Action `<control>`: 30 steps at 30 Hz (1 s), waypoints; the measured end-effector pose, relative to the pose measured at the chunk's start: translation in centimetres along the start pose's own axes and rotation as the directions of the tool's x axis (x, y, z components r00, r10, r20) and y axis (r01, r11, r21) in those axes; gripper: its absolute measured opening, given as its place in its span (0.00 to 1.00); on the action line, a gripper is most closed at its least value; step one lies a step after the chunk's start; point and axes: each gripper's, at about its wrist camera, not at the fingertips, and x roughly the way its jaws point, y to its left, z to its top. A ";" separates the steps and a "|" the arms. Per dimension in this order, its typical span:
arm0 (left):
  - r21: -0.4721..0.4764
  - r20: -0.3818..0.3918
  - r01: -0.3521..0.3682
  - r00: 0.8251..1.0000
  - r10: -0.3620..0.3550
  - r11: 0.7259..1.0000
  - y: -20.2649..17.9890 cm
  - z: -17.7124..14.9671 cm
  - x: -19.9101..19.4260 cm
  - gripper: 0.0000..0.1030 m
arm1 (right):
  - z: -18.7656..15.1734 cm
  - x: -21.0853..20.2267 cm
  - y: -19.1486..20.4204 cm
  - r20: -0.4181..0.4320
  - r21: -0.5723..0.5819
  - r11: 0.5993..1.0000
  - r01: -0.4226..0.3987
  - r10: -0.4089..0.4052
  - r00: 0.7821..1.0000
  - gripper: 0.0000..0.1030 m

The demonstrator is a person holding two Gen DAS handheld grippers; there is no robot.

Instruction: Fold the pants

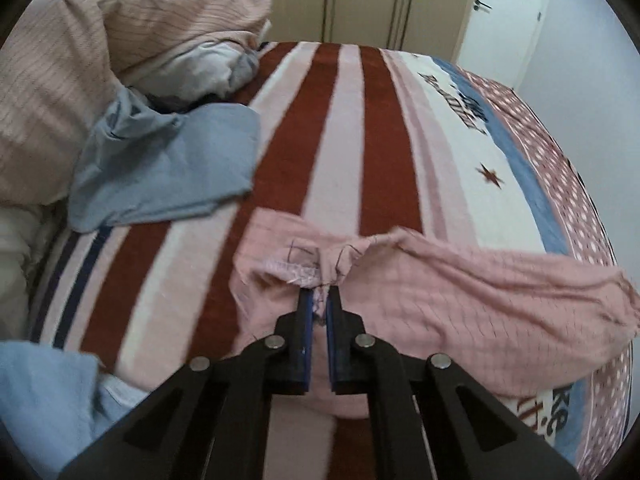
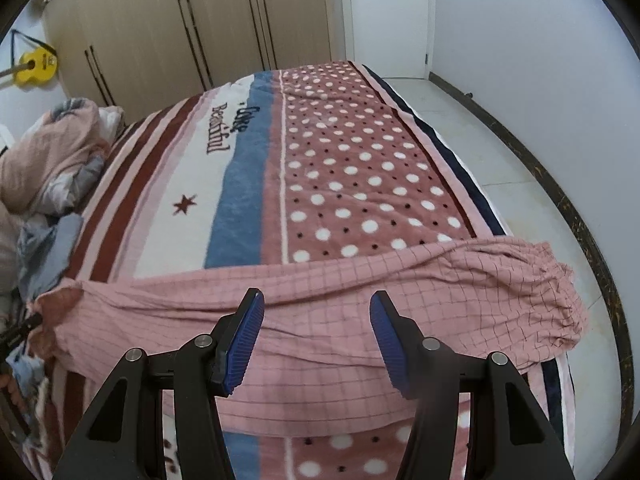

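Both wrist views look steeply down, close over the bed, sharing the pants across it.

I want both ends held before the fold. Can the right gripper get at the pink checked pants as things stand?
Probably yes. The right gripper hangs open right above the pink checked pants, with nothing between its pads and the cloth. The left gripper is already shut on the other end.

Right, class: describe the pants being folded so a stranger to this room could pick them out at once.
Start from the bed's patterned blanket. Across its near edge lie the pink pants, with the left gripper shut on one end. Unlike the plain blue garment and the striped duvet near the wardrobe, they carry a thin dark grid and a gathered elastic waistband.
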 end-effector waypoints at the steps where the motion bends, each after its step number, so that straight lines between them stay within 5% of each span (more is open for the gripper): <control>1: 0.005 0.002 -0.010 1.000 0.010 1.000 0.5 0.6 0.2 0.04 | 0.4 -0.2 0.5 0.003 -0.003 1.000 0.002 -0.002 1.000 0.49; 16: 0.027 -0.028 -0.003 1.000 0.003 1.000 5.4 5.5 5.3 0.05 | 1.2 1.7 6.2 -0.066 -0.023 0.999 0.045 -0.046 0.997 0.49; 19: 0.039 -0.038 -0.031 0.999 0.032 0.999 5.8 6.0 5.8 0.10 | 0.4 2.4 6.6 -0.097 -0.031 0.998 0.050 -0.053 0.994 0.49; 20: 0.033 -0.042 -0.033 0.999 0.034 0.999 6.0 6.1 5.8 0.19 | 0.2 2.6 6.8 -0.101 -0.036 0.998 0.044 -0.048 0.994 0.49; 22: 0.015 -0.043 -0.016 0.999 0.016 1.000 6.3 6.0 5.3 0.37 | -0.3 3.5 7.4 -0.123 -0.049 0.998 0.032 -0.038 0.992 0.49; 25: 0.025 -0.068 0.036 0.997 -0.034 0.999 5.4 5.6 4.5 0.39 | -1.2 5.3 8.5 -0.175 -0.064 0.998 -0.028 0.016 0.984 0.47; 30: 0.037 -0.155 0.207 0.968 -0.199 0.978 0.9 3.7 4.8 0.39 | -1.9 9.0 9.5 -0.267 -0.057 0.992 -0.116 0.097 0.959 0.23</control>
